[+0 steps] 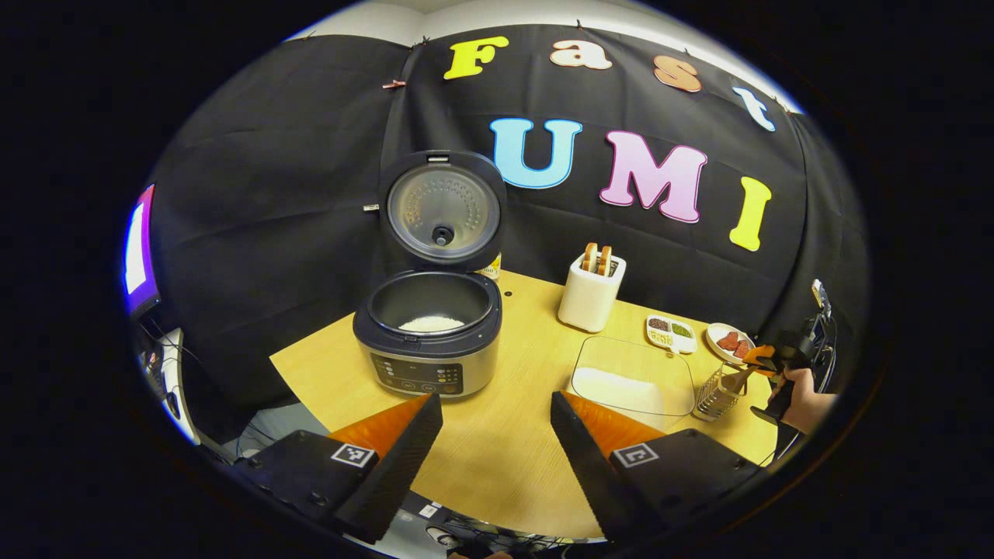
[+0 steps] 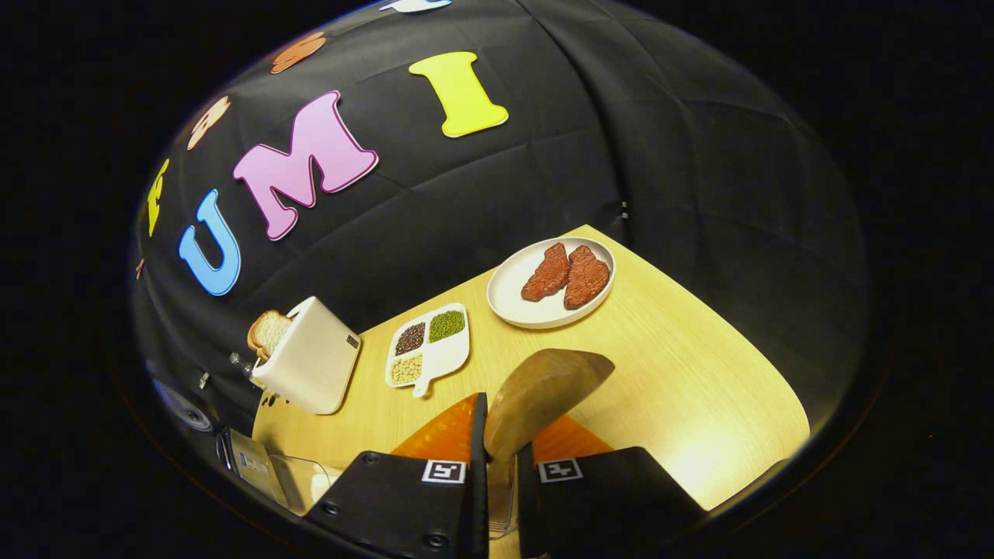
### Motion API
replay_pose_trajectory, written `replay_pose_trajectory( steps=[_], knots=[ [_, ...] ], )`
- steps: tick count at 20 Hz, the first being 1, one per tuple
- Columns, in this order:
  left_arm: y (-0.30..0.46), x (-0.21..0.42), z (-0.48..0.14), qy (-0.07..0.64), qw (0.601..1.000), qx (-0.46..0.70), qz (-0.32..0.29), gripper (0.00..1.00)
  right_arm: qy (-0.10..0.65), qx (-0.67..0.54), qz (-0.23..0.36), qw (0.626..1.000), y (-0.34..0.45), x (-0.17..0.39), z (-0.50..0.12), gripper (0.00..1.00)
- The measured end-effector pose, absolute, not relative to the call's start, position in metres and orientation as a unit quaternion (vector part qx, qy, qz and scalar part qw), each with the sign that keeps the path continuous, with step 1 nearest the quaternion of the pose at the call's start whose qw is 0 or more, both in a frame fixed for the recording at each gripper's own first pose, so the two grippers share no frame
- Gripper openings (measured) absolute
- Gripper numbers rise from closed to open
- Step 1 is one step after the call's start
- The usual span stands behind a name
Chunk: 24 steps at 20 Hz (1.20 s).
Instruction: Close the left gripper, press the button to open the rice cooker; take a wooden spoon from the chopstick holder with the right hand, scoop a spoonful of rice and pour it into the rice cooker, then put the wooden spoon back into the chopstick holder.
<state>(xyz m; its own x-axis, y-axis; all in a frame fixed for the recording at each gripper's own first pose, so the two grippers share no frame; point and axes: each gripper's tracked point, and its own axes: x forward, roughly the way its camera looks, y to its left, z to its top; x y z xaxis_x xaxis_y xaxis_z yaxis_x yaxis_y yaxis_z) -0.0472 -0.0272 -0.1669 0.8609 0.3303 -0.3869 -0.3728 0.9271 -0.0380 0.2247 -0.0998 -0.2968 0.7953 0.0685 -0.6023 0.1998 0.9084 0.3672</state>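
The brown wooden spoon sits pinched between the two fingers of the right gripper, which press on its handle from both sides, with the round bowl end sticking up and out past the fingertips over the light wooden table. In the left gripper view, that same gripper is far off at the table's right edge, held by a person's hand, with the spoon just above the silver wire chopstick holder. Beside the holder lies a clear glass dish with white rice in it. The silver and black rice cooker stands near the left part of the table with its round lid standing straight up, open, and a small heap of white rice inside the dark pot. The left gripper hangs in front of the cooker, its jaws wide apart and holding nothing. Farther back are a white toaster with bread slices, a small white tray with three kinds of beans, and a white round plate with two red pieces of meat.
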Motion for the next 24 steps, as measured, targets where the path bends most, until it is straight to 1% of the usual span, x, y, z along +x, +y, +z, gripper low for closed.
replay_pose_trajectory(
  steps=[1, 2, 4, 5, 6, 7, 8, 9, 14, 17, 20, 24],
  knots=[
    [-0.028, -0.047, -0.167, 0.189, 0.964, -0.056, 0.177, 0.96, 0.318, 0.211, -0.030, 0.924, -0.096, 0.223, -0.294, 0.17],
    [-0.029, -0.046, -0.167, 0.189, 0.965, -0.055, 0.171, 0.96, 0.316, 0.206, -0.031, 0.926, -0.097, 0.220, -0.288, 0.17],
    [-0.028, -0.042, -0.167, 0.189, 0.968, -0.052, 0.156, 0.96, 0.297, 0.207, -0.032, 0.932, -0.098, 0.220, -0.269, 0.14],
    [-0.027, -0.040, -0.165, 0.188, 0.970, -0.050, 0.147, 0.96, 0.287, 0.206, -0.033, 0.935, -0.099, 0.220, -0.257, 0.10],
    [-0.025, -0.037, -0.163, 0.184, 0.972, -0.048, 0.138, 0.96, 0.277, 0.202, -0.034, 0.939, -0.100, 0.218, -0.246, 0.09],
    [-0.023, -0.034, -0.160, 0.181, 0.974, -0.047, 0.128, 0.96, 0.267, 0.195, -0.037, 0.943, -0.102, 0.216, -0.232, 0.14],
    [-0.021, -0.032, -0.160, 0.178, 0.976, -0.048, 0.117, 0.96, 0.254, 0.189, -0.040, 0.948, -0.104, 0.214, -0.219, 0.09],
    [-0.019, -0.030, -0.158, 0.176, 0.978, -0.049, 0.106, 0.96, 0.240, 0.181, -0.045, 0.953, -0.106, 0.212, -0.204, 0.14],
    [0.004, -0.020, -0.152, 0.157, 0.985, -0.042, 0.053, 0.96, 0.197, 0.160, -0.049, 0.966, -0.087, 0.184, -0.146, 0.14],
    [0.022, -0.018, -0.152, 0.151, 0.987, -0.048, 0.032, 0.96, 0.181, 0.142, -0.034, 0.972, -0.056, 0.168, -0.123, 0.14],
    [0.043, -0.020, -0.154, 0.148, 0.987, -0.053, 0.026, 0.95, 0.169, 0.145, -0.008, 0.975, -0.015, 0.159, -0.105, 0.13],
    [0.064, -0.024, -0.160, 0.153, 0.986, -0.061, 0.025, 0.96, 0.172, 0.140, 0.037, 0.974, 0.039, 0.151, -0.105, 0.14]
  ],
)
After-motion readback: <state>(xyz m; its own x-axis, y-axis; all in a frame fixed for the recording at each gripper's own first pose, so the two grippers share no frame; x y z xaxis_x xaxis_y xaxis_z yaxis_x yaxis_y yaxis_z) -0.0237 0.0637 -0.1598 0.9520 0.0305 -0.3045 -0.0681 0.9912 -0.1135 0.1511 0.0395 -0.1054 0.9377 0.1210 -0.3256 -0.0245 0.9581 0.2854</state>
